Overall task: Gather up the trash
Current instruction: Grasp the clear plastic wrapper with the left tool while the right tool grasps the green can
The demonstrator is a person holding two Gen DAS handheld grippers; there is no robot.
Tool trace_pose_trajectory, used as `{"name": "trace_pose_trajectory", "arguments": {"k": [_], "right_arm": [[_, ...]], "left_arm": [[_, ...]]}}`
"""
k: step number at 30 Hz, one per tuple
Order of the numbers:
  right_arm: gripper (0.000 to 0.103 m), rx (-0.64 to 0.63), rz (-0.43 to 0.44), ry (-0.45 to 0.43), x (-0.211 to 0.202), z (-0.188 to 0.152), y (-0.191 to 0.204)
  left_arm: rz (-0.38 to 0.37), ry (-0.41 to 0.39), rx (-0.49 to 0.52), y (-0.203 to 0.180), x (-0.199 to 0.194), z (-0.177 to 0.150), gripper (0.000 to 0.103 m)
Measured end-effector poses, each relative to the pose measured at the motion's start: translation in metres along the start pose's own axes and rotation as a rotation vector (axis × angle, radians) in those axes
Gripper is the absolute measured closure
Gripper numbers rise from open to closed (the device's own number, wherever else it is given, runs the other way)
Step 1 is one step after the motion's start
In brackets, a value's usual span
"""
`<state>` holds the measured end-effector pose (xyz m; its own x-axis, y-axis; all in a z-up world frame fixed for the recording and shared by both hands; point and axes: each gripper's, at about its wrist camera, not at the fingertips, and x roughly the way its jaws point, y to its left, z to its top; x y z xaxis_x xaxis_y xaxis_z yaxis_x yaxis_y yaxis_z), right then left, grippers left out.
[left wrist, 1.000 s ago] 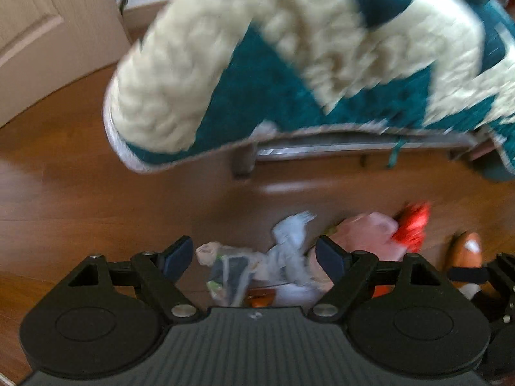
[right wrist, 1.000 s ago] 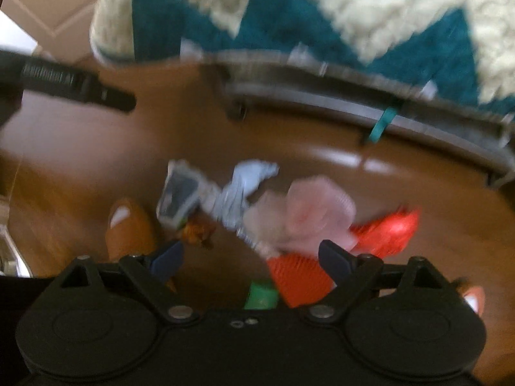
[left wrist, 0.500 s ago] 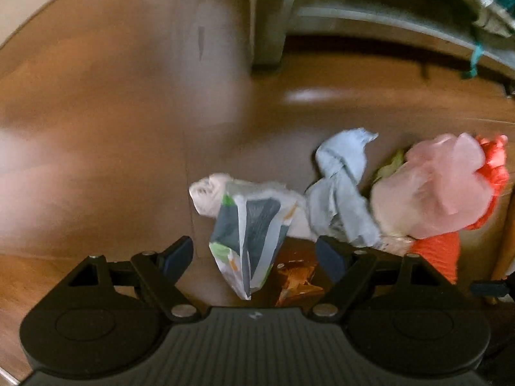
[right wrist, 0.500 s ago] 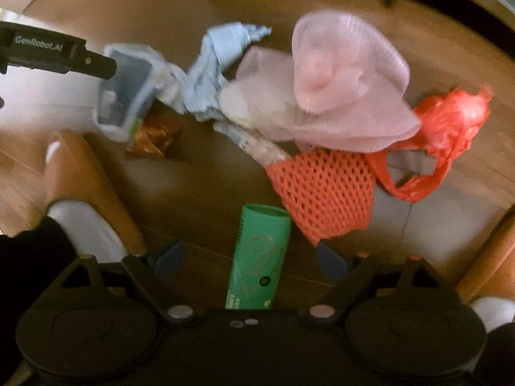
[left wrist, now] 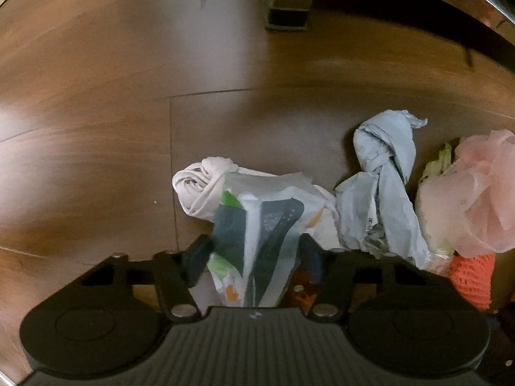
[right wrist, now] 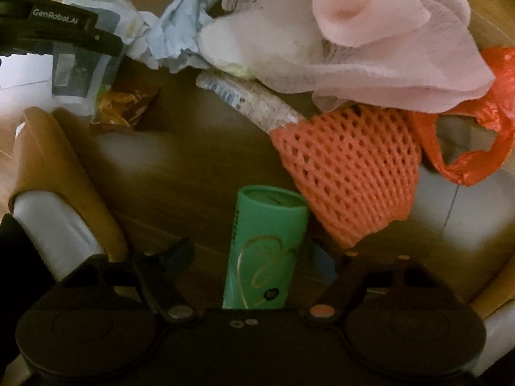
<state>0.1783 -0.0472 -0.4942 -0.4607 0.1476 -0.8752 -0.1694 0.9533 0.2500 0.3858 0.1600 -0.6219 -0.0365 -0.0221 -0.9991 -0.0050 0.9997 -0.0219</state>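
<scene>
Trash lies in a heap on the wooden floor. My left gripper [left wrist: 256, 255] points straight down and its jaws are closing, with both pads touching the sides of a white, dark and green printed plastic bag [left wrist: 257, 225]. In the right wrist view that left gripper [right wrist: 58, 29] sits over the same bag [right wrist: 80, 74]. My right gripper [right wrist: 251, 259] straddles a green cardboard tube [right wrist: 267, 244]. Its jaws are closing too, but a gap still shows beside the tube.
A blue-grey crumpled bag [left wrist: 383, 193], pink netting [right wrist: 386, 32], an orange foam net [right wrist: 351, 173], a red plastic bag [right wrist: 476, 148] and an orange wrapper [right wrist: 125, 106] lie close by. A person's tan slipper [right wrist: 54, 167] stands at the left. A furniture leg [left wrist: 289, 0] rises behind.
Both grippers have sunk toward the floor and the trash looms larger. The left jaws have narrowed onto the printed bag. The right jaws have narrowed around the green tube.
</scene>
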Motion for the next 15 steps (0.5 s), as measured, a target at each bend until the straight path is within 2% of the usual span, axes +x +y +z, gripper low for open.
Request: {"name": "trace_pose_trajectory", "arguments": {"k": [1, 3, 4, 5, 6, 11, 15], "right_arm": [[0.031, 0.003, -0.002, 0.003, 0.001, 0.0, 0.0], [0.04, 0.008, -0.012, 0.011, 0.004, 0.001, 0.003], [0.044, 0.01, -0.017, 0.02, 0.006, 0.001, 0.004], [0.053, 0.013, -0.025, 0.031, 0.007, 0.001, 0.005], [0.054, 0.019, -0.029, 0.039, 0.006, 0.0, 0.002], [0.055, -0.019, -0.057, 0.031, 0.001, -0.008, 0.011], [0.055, -0.036, -0.071, -0.017, -0.018, -0.021, 0.015]], "left_arm": [[-0.005, -0.004, -0.012, 0.001, 0.0, 0.0, 0.053], [-0.015, -0.007, -0.03, 0.004, 0.0, 0.0, 0.064], [-0.014, -0.008, -0.035, 0.005, 0.0, -0.001, 0.066], [-0.011, -0.01, -0.039, 0.005, 0.0, -0.001, 0.07], [-0.015, -0.012, -0.045, 0.005, 0.0, -0.002, 0.072], [-0.018, -0.013, -0.057, 0.0, -0.005, -0.009, 0.086], [-0.024, -0.038, -0.036, 0.0, -0.022, -0.014, 0.089]]}}
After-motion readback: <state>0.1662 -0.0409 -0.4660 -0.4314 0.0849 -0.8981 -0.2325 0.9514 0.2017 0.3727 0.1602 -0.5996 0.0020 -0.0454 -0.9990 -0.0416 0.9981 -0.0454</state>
